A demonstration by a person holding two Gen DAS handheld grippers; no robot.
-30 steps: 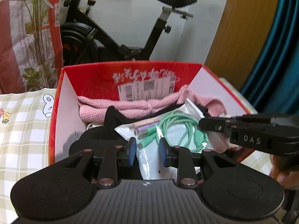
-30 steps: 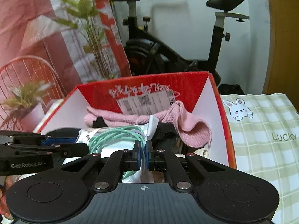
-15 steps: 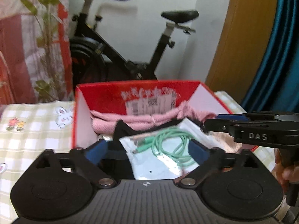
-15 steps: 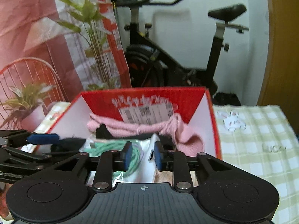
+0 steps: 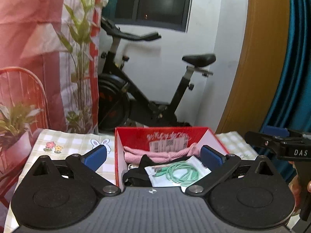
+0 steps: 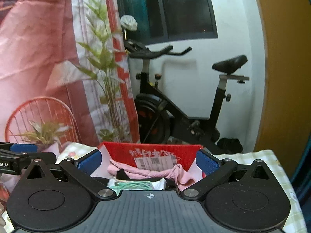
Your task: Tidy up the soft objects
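Left gripper [image 5: 153,156], left wrist view: jaws spread wide, holding nothing, raised in front of the red cardboard box [image 5: 136,136] on the checked-cloth worktop [image 5: 64,145]. Inside the box: pink knitted cloth [image 5: 155,155] along the far wall, black fabric item [image 5: 136,176] in front, clear plastic bag of mint-green cables [image 5: 178,171] on top.

Right gripper [image 6: 148,163], right wrist view: jaws equally wide, empty. Same box [image 6: 151,151] ahead, pink cloth [image 6: 147,172] and cable bag [image 6: 134,186] partly hidden by the gripper body.
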